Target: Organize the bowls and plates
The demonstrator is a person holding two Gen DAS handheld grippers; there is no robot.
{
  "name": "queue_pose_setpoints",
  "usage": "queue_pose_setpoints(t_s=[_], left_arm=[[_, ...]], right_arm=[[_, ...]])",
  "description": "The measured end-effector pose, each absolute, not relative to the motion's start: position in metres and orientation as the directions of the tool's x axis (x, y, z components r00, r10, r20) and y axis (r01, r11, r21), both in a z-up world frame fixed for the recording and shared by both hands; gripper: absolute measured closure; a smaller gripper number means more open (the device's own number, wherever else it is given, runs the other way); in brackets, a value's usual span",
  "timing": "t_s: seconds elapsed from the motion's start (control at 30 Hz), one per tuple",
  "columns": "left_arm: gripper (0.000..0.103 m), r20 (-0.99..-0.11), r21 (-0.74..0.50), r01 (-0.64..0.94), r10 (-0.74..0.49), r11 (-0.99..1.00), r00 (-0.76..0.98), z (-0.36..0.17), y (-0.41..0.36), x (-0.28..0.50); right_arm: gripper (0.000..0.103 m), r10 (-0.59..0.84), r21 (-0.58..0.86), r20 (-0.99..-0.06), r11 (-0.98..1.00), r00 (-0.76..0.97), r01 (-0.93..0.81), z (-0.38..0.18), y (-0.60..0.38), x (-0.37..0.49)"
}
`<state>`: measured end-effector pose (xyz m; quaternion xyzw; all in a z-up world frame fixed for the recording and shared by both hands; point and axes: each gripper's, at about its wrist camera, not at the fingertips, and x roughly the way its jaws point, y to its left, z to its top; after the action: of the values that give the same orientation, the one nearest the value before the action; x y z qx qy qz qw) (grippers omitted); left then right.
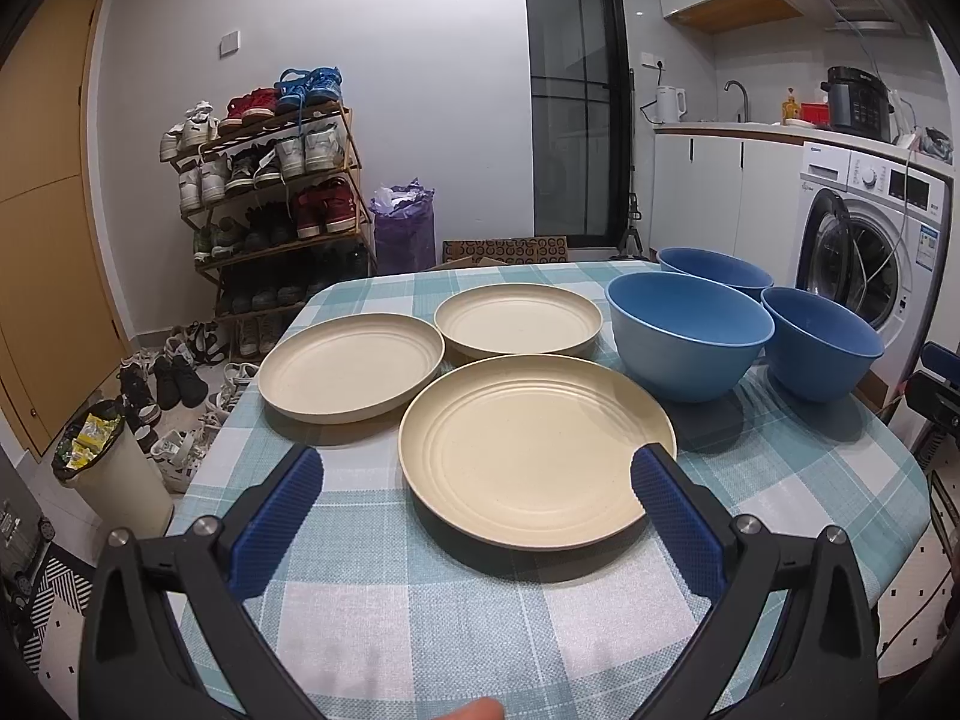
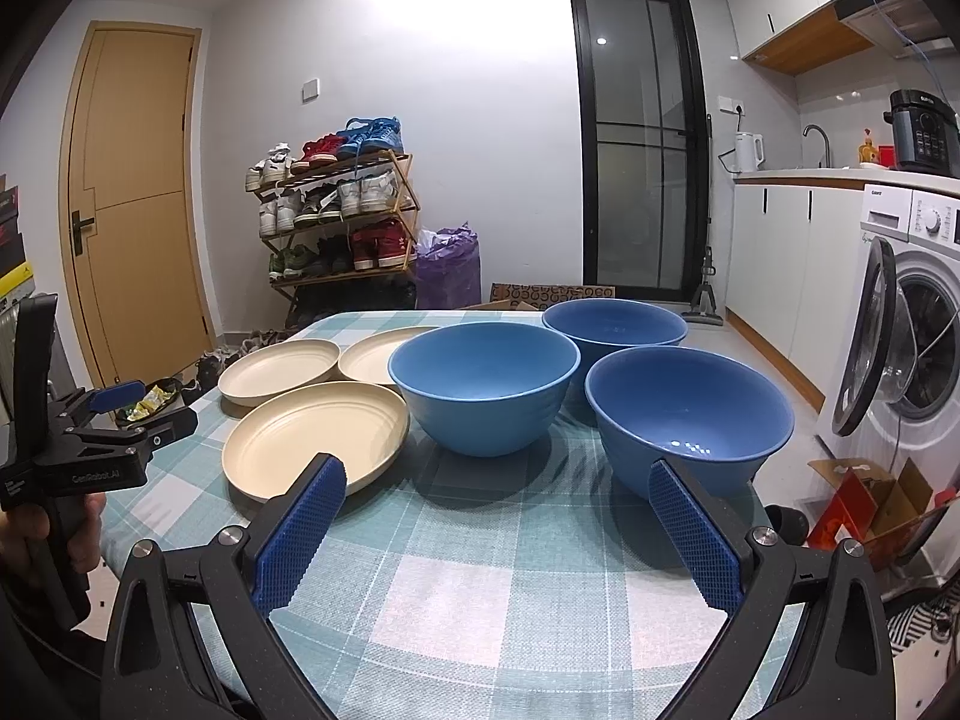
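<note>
Left wrist view
- Left gripper (image 1: 477, 468): we see its blue ribbed pads spread wide with nothing between them, hanging over the teal-and-white checked tablecloth (image 1: 420, 600); the right-side pad overlaps the near plate's rim in our picture, and we cannot tell whether it touches.
- Plates: we count three round cream plates with ringed insides, lying flat and apart from each other: the near plate (image 1: 528, 456), the left plate (image 1: 351, 365) and the far plate (image 1: 517, 319).
- Bowls: to the right of the plates we find three deep blue bowls, upright: the front bowl (image 1: 687, 336), the right bowl (image 1: 822, 342) and the back bowl (image 1: 714, 267), set close together.

Right wrist view
- Right gripper (image 2: 498, 486): we see its pads also wide apart and holding nothing, above the cloth before the bowls.
- Bowls here: the right bowl (image 2: 690, 414) is nearest us, just behind the right-side pad.
- Left gripper seen from the side (image 2: 114, 396): held by a hand (image 2: 60, 531) at the table's left edge.
</note>
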<state>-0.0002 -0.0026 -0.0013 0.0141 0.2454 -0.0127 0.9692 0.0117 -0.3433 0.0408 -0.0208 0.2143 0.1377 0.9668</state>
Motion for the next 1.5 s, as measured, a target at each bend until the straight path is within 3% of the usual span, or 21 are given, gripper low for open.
queue_pose_setpoints(t_s=[1.5], left_arm=[[0.000, -0.479, 0.023, 0.034, -0.018, 0.999, 0.878, -0.0007, -0.0018, -0.0007]], right_arm=[[0.000, 0.263, 0.019, -0.428, 0.959, 0.864, -0.283, 0.0378, -0.3403, 0.0139]])
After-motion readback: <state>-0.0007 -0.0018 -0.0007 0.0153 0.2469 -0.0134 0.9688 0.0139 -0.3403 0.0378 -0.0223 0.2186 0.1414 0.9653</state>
